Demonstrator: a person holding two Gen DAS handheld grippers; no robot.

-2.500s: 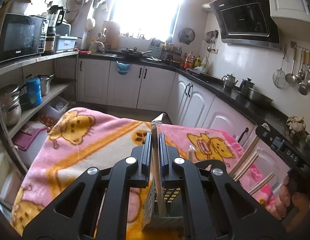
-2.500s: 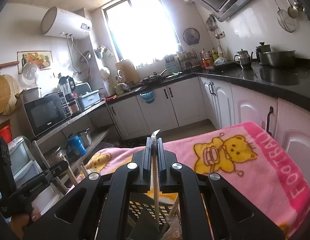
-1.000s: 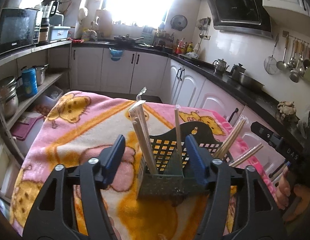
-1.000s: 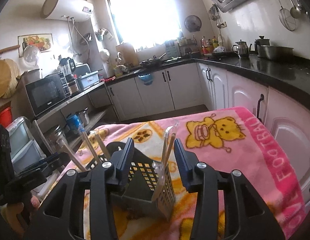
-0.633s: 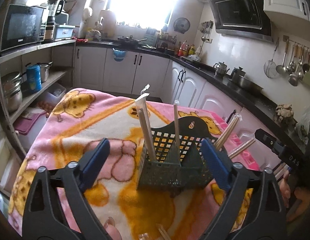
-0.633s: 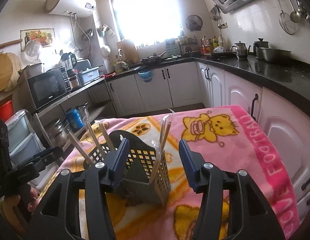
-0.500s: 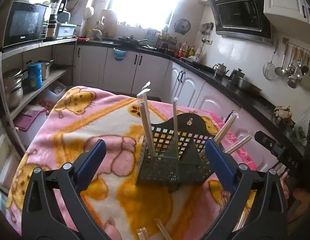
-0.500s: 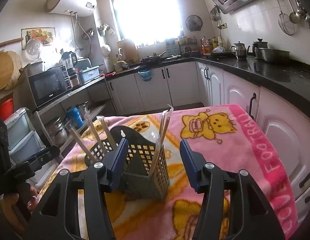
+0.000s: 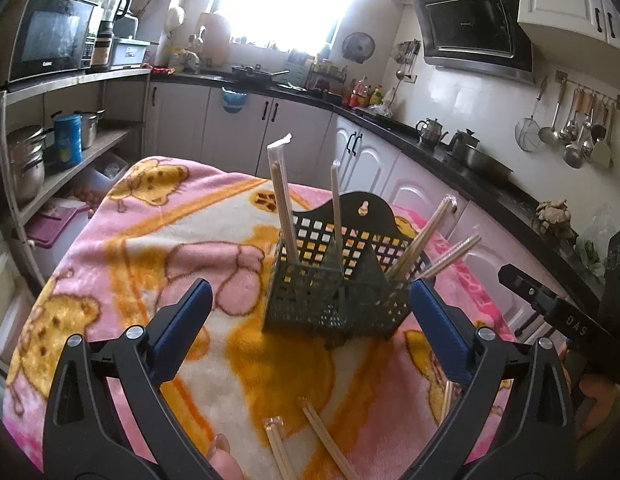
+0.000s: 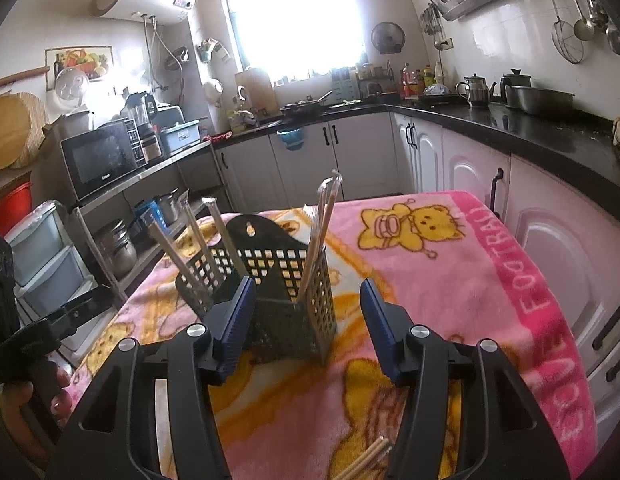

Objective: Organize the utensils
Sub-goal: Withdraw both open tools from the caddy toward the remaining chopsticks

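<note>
Grippers [image 9: 308,312] [image 10: 308,326] angled down (jaws empty) toward caddy [image 9: 338,280]

Right gripper [image 10: 308,322] low in frame, jaws apart, nothing between the blue pads [image 10: 235,326]; the jaws have just been opening. Just ahead: dark perforated utensil caddy [image 10: 278,280] standing upright on a pink cartoon-print blanket [image 10: 450,280] covering the bench. Wrapped chopsticks [image 10: 320,232] lean in the caddy's right compartment; three more wrapped pairs [image 10: 198,240] slant out of the left one. Loose chopsticks [image 10: 364,462] lie on the blanket at the bottom edge, partly hidden by the gripper body, so count unclear. Far left: the left gripper [image 10: 76,312], dark, with a hand [image 10: 34,400] beneath it. Background: microwave [image 10: 100,160] on a shelf.
</note>
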